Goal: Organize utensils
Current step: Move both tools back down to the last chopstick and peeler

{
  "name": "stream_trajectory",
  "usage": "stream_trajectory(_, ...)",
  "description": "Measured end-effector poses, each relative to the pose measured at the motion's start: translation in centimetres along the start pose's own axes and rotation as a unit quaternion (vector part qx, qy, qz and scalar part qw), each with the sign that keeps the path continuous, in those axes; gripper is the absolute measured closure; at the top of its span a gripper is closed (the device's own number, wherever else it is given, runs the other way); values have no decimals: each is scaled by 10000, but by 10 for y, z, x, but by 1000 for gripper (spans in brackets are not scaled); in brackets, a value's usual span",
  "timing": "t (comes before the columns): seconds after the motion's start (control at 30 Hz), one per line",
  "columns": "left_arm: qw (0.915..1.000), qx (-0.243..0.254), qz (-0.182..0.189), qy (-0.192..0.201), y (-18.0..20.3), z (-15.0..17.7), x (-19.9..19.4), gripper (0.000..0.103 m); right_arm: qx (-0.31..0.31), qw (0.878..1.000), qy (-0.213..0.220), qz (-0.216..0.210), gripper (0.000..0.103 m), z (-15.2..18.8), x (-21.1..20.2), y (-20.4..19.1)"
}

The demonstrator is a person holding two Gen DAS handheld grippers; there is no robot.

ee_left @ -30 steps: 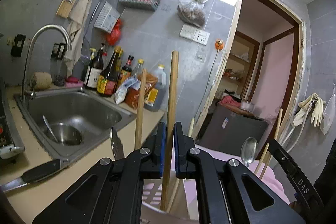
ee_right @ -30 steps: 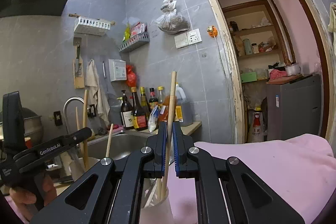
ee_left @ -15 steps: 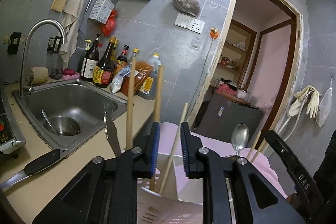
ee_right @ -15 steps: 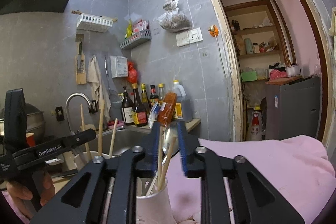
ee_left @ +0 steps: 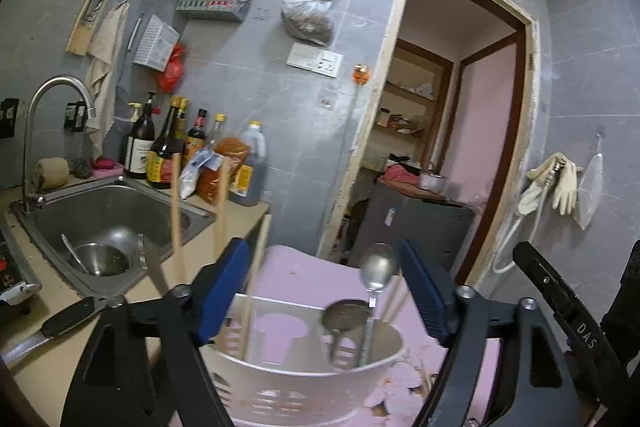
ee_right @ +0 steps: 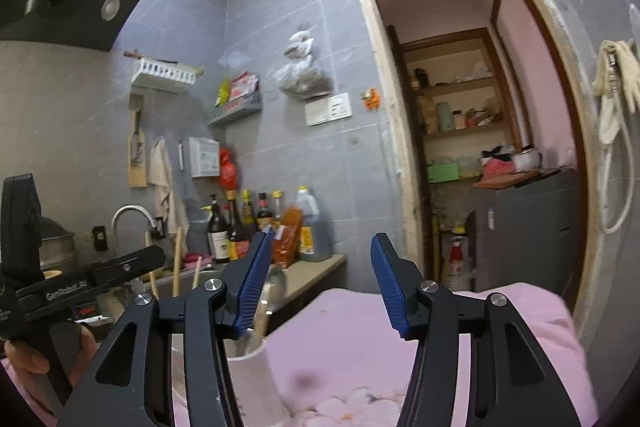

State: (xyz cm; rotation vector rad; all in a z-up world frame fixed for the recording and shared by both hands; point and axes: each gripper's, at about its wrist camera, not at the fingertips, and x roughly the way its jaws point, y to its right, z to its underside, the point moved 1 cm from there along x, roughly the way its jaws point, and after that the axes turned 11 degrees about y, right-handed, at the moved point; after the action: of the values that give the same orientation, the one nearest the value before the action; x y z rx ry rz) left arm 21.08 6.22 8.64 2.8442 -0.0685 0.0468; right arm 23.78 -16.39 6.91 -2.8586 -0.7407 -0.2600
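Chopsticks (ee_left: 252, 279) are seen upright in the holder (ee_left: 304, 379), beside a spoon (ee_left: 374, 279); light, stiff, best pinched mid-shaft. Left gripper (ee_left: 320, 291) and right gripper (ee_right: 320, 283) are opening, nothing held.

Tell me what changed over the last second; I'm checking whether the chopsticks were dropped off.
Both let go. The left hand-held gripper, shut on a wooden chopstick a second ago, is opening with nothing pinched; the chopstick leans in the white plastic utensil holder. The right hand-held gripper is likewise opening, its chopstick released into the white holder. Both pulled back. Steel spoon and sink unchanged.
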Motion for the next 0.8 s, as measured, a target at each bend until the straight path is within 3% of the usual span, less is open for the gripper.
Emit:
stream_trajectory(0.1,9999,95,124,-17,14,2,-2,11,-17,9999,59,149,36,-8,-16,12)
stream_trajectory(0.17,9995,143,286,-63,23,6,-4,8,-31,9997,90,237,31,-13,-28,21)
stream_trajectory(0.43,9953,140,812,-506,55,27,-4,5,-153,9988,-47,468,18,-21,-61,45)
stream_trajectory(0.57,9921,408,987,-653,75,40,-7,4,-261,9980,-171,553,9,-18,-74,56)
stream_trajectory(0.8,9836,726,1226,-1108,102,68,-3,4,-283,9956,-454,770,2,-8,-94,78)
